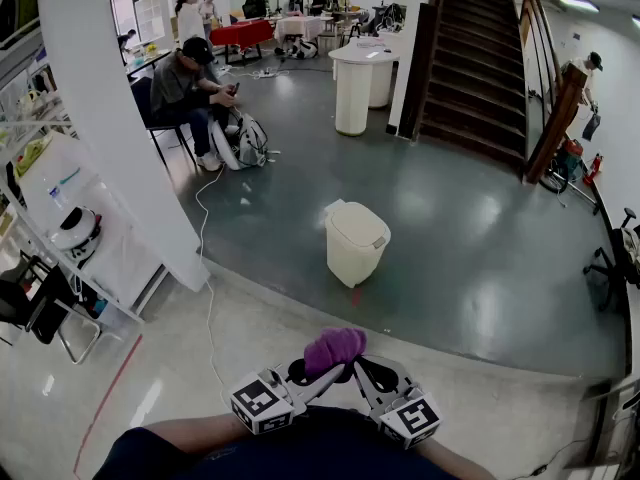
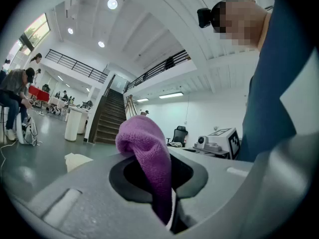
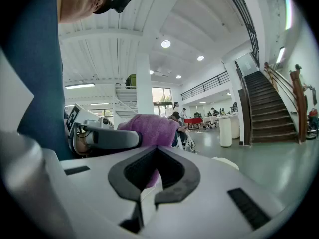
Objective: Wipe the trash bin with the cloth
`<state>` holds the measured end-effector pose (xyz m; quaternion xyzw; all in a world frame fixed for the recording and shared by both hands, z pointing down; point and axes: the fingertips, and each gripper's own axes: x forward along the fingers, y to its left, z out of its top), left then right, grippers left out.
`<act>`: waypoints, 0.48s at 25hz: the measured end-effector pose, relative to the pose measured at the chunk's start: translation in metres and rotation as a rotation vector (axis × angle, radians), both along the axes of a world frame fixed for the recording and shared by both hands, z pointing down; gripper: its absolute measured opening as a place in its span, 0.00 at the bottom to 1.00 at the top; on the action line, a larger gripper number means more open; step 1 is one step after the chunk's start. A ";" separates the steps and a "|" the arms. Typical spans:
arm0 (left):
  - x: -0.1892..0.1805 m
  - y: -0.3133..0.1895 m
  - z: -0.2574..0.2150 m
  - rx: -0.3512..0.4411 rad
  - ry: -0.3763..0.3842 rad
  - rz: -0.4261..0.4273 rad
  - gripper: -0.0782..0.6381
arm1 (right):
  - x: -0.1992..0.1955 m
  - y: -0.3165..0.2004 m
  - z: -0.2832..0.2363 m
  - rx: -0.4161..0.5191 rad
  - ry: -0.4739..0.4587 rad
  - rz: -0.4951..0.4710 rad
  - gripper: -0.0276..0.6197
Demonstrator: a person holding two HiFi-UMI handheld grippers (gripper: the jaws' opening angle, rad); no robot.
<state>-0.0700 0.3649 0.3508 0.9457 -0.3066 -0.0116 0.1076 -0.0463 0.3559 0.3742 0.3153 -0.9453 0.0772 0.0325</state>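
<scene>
A cream trash bin [image 1: 355,240] with its lid down stands on the dark grey floor, well ahead of me; it also peeks over the jaws as the bin [image 2: 77,159] and as the bin [image 3: 227,162]. A purple cloth [image 1: 335,350] is bunched up between the two grippers, close to my body. My left gripper [image 1: 305,373] is shut on the cloth [image 2: 149,163], which hangs out of its jaws [image 2: 169,203]. My right gripper [image 1: 368,371] is shut right beside it. In the right gripper view the cloth [image 3: 149,128] lies just beyond the closed jaws [image 3: 144,193].
A white pillar [image 1: 120,118] rises at the left, with a cable [image 1: 205,268] trailing over the floor past it. A seated person [image 1: 190,93] is beyond. A staircase [image 1: 480,58] climbs at the back right. White round tables [image 1: 360,78] stand behind the bin.
</scene>
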 end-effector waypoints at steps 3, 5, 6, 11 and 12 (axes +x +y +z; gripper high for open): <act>-0.002 -0.002 -0.001 -0.001 0.010 -0.013 0.19 | -0.001 -0.002 -0.004 0.005 0.005 -0.010 0.06; -0.003 -0.005 -0.006 0.007 0.019 -0.026 0.19 | 0.003 -0.004 -0.008 0.025 0.008 -0.012 0.06; -0.003 -0.006 -0.008 0.009 0.022 -0.030 0.19 | 0.004 -0.004 -0.010 0.036 0.007 -0.016 0.06; 0.001 -0.002 0.001 -0.016 0.016 -0.032 0.19 | 0.003 -0.001 -0.003 0.014 0.002 -0.027 0.06; 0.002 -0.003 0.001 -0.016 0.016 -0.034 0.19 | 0.004 -0.002 -0.004 0.014 0.001 -0.026 0.06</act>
